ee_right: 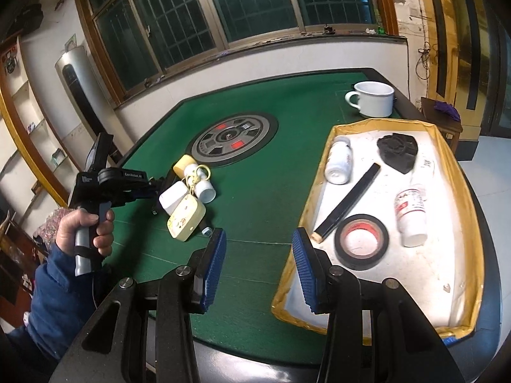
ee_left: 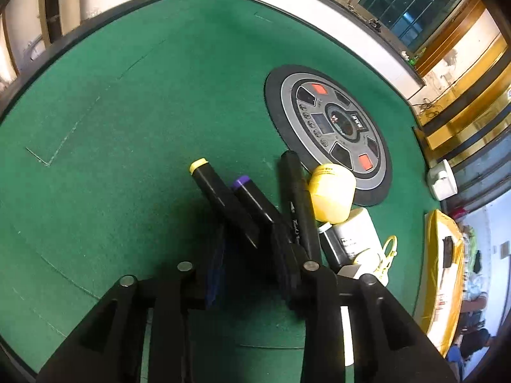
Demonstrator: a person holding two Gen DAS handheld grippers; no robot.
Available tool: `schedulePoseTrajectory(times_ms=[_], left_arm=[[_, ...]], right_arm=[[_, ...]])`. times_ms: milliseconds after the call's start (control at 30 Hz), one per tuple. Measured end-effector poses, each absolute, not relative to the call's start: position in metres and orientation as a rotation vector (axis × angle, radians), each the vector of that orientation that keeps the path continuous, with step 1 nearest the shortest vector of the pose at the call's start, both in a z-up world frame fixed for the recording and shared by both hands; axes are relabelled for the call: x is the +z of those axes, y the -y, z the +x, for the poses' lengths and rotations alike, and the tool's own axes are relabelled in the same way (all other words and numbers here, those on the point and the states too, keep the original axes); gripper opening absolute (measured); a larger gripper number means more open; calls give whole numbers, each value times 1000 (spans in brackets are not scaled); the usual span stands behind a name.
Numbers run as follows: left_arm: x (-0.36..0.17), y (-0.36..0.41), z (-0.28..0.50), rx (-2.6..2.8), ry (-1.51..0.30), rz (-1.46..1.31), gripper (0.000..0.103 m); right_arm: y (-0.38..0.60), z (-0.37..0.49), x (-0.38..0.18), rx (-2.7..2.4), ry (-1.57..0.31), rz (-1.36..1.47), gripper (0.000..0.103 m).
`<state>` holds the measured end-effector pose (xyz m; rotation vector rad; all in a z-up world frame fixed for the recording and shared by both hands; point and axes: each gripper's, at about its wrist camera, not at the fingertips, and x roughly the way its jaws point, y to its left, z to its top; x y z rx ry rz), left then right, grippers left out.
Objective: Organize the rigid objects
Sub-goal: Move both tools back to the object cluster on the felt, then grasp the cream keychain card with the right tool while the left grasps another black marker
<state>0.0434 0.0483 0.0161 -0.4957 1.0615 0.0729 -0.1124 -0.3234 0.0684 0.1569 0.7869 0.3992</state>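
**Home game room with mahjong table**

Lived-in domestic room, not a lab or shop. Automatic mahjong table with green felt and a round control hub in the middle. Barred window in a brown frame, dark outside; worn white wall with peeling paint. Standing air conditioner in the corner, open shelves on the left wall. Enamel mug on the felt, small wooden side table by a gold-trimmed door frame. Household clutter in a yellow-edged tray.
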Motion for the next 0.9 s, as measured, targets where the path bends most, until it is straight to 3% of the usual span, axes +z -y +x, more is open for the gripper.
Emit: schedulePoseTrajectory(times_ms=[100,233,400,633,667,767,900], left_arm=[[20,-51,34,47,-1068,-429,33],[20,-56,6,-10,-1072,-401,31],[18,-56,-18,-65,-1044,-385,30],[16,-53,-23,-74,-961,-349,31],[16,-51,-23,-72,-950,-342,31],[16,-50,-23,-72,-938,-335,31],[16,-50,-21,-79,-937,-337,31]], right_arm=[[309,-110,65,419,-808,137,39],[283,-102,60,485,-841,111,39],[247,-79,49,561,-874,83,47],[221,-11,28,555,-891,193,47],[217,-2,22,568,-913,212,46],[208,6,6,609,-981,247,24],[181,-33,10,733,-986,72,24]])
